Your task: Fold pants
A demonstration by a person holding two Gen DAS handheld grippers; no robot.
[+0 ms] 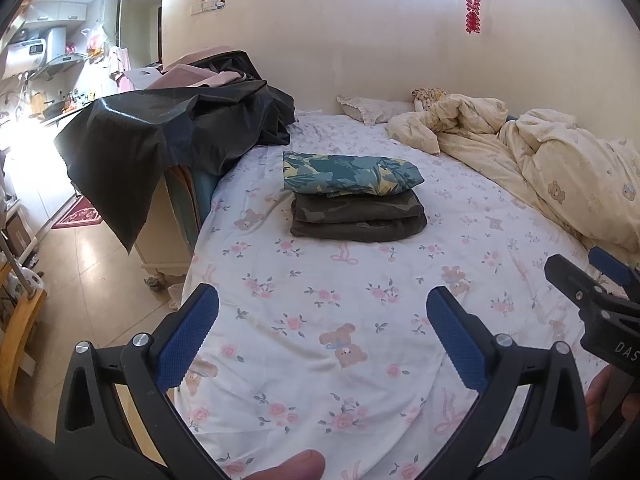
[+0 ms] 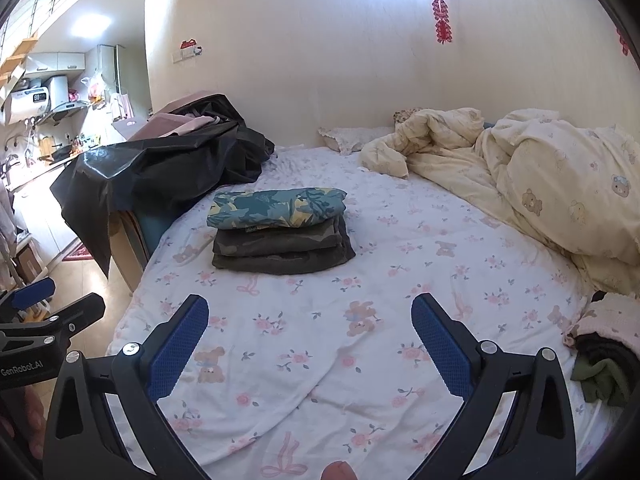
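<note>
Both tools empty above a bed with 3 folded garments stacked

The left gripper [image 1: 322, 320] hangs released over bare floral sheet [image 1: 320, 360], jaws spread wide and grasping nothing; the right gripper [image 2: 310, 330] is likewise spread and empty, held just beside it, which suggests a pause between garments; the folded stack [image 2: 280, 236] sits well ahead near the bed's middle, a leafy teal pair [image 1: 348, 174] squared on top of 2 dark camouflage pairs [image 1: 358, 218], probably parked there to leave the near sheet free for folding; a heap of unfolded clothes [image 2: 604, 356] lies at the right edge, likely the next source; the cream duvet [image 2: 560, 184] is bunched against the wall, out of the way.
</note>
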